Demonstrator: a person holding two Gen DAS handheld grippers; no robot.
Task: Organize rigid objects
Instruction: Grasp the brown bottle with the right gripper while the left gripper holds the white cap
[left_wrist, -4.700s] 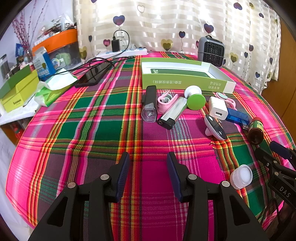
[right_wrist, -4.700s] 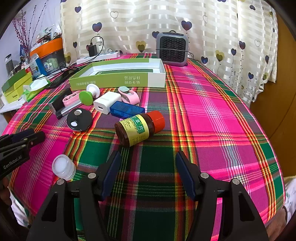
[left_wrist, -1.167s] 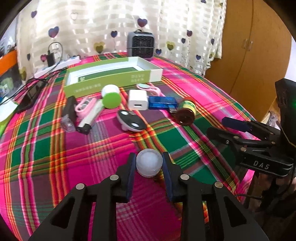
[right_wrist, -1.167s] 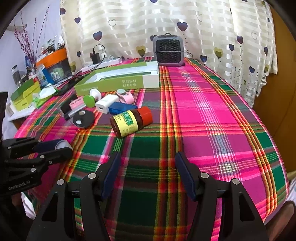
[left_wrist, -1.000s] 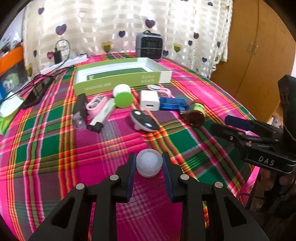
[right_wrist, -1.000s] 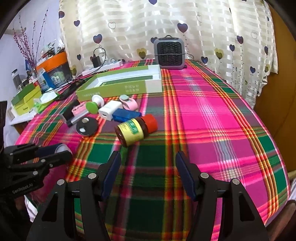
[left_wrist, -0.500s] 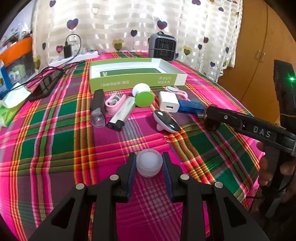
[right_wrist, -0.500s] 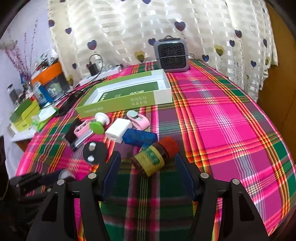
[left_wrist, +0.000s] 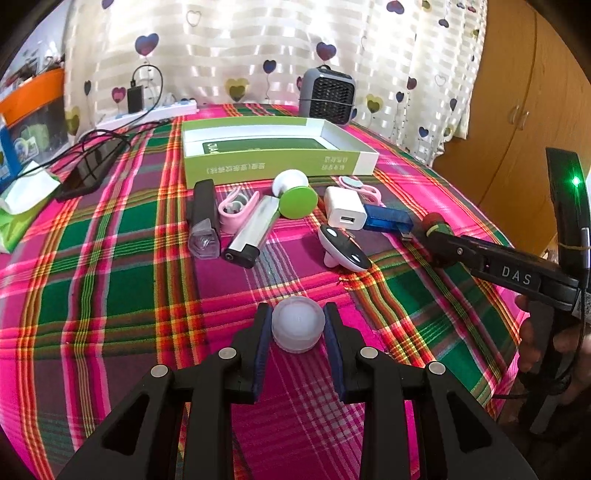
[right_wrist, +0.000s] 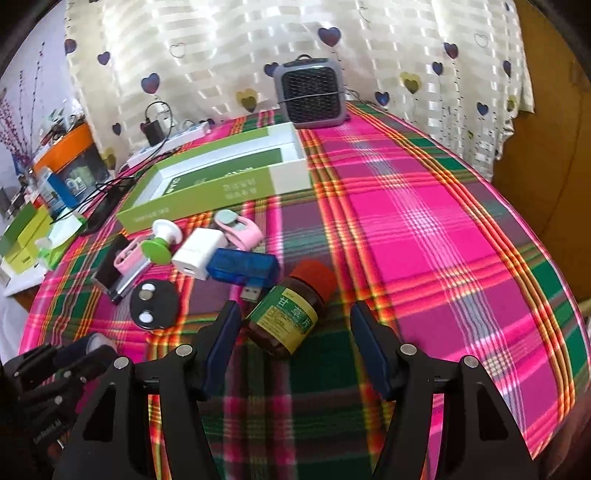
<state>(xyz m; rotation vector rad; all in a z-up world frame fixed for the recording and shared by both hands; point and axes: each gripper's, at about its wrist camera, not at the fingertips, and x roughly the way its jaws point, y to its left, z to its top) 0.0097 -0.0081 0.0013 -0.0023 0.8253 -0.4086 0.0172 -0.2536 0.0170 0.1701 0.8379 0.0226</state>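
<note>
My left gripper (left_wrist: 297, 319) is shut on a small round white jar (left_wrist: 297, 326) and holds it just above the plaid tablecloth (left_wrist: 110, 295). In the right wrist view my right gripper (right_wrist: 295, 312) is open. A brown bottle (right_wrist: 286, 317) with a red cap and a yellow-green label lies on its side between the fingers, closer to the left finger (right_wrist: 225, 328). The pads do not press on it. An open green-and-white box (left_wrist: 273, 166) stands beyond the row of small objects. The left wrist view shows the right gripper (left_wrist: 439, 240) over the bottle's red cap (left_wrist: 434, 220).
Between the bottle and the box lie a blue USB stick (right_wrist: 242, 264), a white charger (right_wrist: 197, 251), pink clips (right_wrist: 240, 229), a green-and-white knob (right_wrist: 160, 245), a black disc (right_wrist: 153, 302) and a black torch (left_wrist: 202, 221). A grey fan (right_wrist: 310, 92) stands behind. A phone and cables (left_wrist: 92, 166) lie far left.
My right gripper has moved forward and down, so the bottle now lies between its open fingers. My left gripper keeps its hold on the white jar and has shifted slightly across the table.
</note>
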